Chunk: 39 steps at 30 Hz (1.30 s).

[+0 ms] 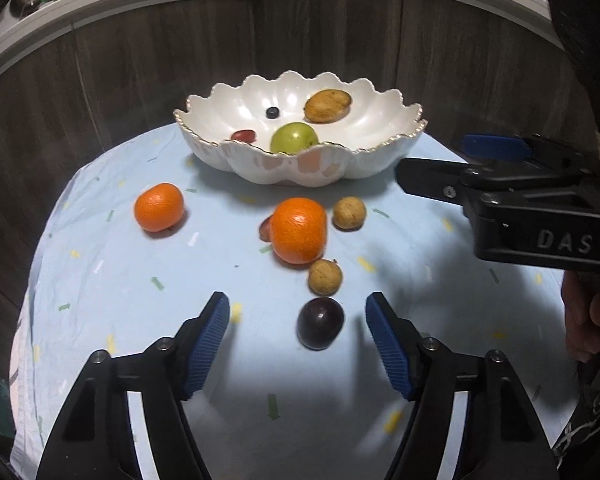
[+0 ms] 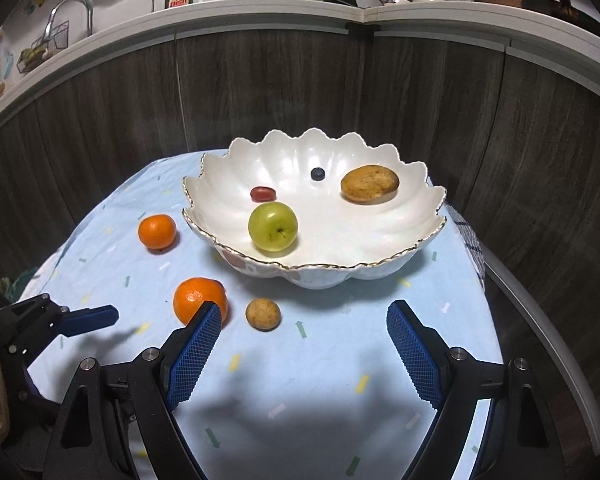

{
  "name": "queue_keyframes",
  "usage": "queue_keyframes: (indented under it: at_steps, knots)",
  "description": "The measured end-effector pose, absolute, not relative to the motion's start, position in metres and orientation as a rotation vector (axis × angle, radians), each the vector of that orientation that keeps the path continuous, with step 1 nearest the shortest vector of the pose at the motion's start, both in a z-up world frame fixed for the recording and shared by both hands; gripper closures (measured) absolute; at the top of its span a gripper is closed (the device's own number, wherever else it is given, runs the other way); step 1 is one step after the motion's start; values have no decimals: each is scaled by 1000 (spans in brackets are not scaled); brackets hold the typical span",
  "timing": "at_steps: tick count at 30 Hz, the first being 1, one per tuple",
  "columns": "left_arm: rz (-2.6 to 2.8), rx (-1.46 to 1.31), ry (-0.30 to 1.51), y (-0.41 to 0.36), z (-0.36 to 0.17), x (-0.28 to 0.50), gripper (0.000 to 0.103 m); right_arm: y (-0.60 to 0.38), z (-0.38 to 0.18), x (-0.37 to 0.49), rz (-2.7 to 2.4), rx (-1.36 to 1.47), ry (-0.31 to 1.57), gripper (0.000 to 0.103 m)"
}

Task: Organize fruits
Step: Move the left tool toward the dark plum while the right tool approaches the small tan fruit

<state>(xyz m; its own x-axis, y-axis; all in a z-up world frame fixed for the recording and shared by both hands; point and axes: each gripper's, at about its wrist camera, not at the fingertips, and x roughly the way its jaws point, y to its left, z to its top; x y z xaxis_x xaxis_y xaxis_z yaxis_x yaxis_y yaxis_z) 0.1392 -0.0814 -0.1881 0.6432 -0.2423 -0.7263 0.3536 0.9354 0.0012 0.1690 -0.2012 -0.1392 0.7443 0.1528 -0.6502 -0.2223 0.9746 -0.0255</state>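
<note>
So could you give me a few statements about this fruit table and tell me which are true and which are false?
1. A green apple lies in the bowl. True.
2. Both oranges are in the bowl. False: one orange and the other orange lie on the cloth.
3. The left gripper holds the plum. False: the plum lies between its open fingers, untouched.
4. The right gripper is empty. True.
5. A blueberry is in the bowl. True.
</note>
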Motion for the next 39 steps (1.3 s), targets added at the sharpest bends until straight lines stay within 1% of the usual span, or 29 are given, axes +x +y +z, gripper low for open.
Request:
queue_keyframes:
  at_steps: [8,11,13,16,19,23,28,30,32,35,37,39]
  knots:
    - [-359,157,817,-85,-195,138,42,-199,-150,178,240,-125,730,18]
    - [-357,150,836,-84,-198,141,46,-196,-153,183,262,-135,740,18]
    - [-362,140,848,-83,-199,144,53,-194,-155,186,281,-138,746,18]
    - [-364,137,871,-84,-202,148,58,-191,-159,191,310,-142,762,19]
    - [-366,135,882,-84,-204,150,62,-188,-164,196,328,-141,778,25]
    - [-363,138,887,-85,-205,151,62,-185,-170,203,319,-149,800,33]
    - [-364,142,891,-87,-206,152,63,-181,-176,208,315,-154,813,38]
    - [-367,141,891,-87,-206,152,63,-178,-179,210,318,-162,823,43]
    - [-370,139,892,-87,-206,152,64,-175,-182,212,318,-170,832,45]
    - [-374,142,892,-87,-206,152,66,-171,-186,213,306,-189,837,47]
    - [-381,145,891,-87,-205,151,70,-169,-189,215,296,-193,842,51]
    - [-383,145,891,-88,-205,152,71,-167,-192,216,297,-195,849,54]
